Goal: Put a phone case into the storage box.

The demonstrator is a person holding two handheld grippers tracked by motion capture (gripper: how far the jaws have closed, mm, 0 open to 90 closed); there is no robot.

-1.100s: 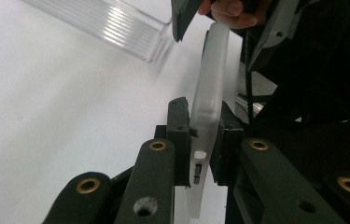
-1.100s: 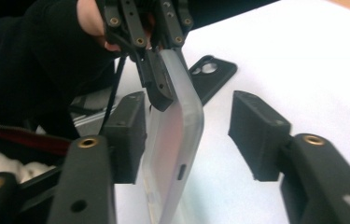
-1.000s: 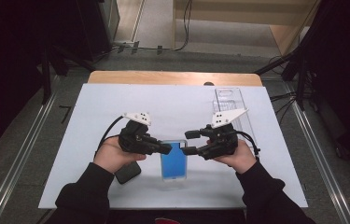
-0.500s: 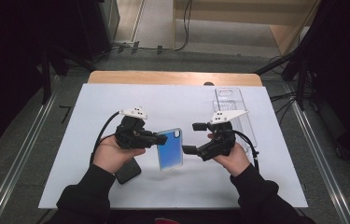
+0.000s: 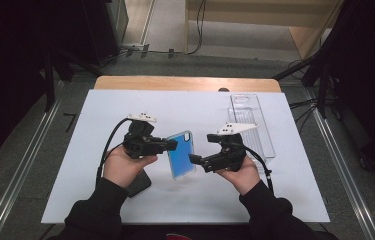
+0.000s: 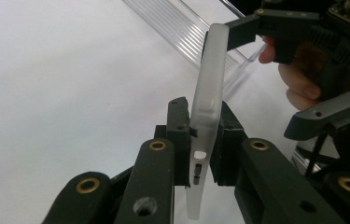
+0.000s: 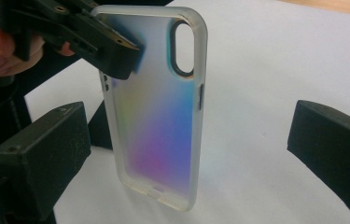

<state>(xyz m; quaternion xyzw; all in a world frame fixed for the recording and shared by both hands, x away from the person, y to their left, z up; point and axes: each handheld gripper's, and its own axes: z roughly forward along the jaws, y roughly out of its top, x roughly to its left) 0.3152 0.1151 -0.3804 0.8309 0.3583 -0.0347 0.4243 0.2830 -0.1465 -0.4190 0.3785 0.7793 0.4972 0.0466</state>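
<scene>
Jaws of the left gripper (image 5: 171, 144) pinch the one case (image 5: 181, 154), held upright mid-table; the right gripper (image 5: 201, 148) has just spread wide, clear of it. White table (image 5: 125, 105), grey floor, dark surroundings. One clear tray (image 5: 252, 120) far right.

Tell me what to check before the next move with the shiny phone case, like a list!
1. Left gripper shut on the phone case: ok, its jaws pinch one edge.
2. Right gripper let go: ok, its jaws have just been opening and stand wide apart, with the case ahead between them, untouched.
3. Case off the white table: ok, held upright in the air.
4. Case empty inside: cannot tell for sure, though light shines through it.
5. Clear tray out of the way: ok, it lies off behind the right hand.
6. Dark thing under the left hand: cannot tell what it is.
</scene>
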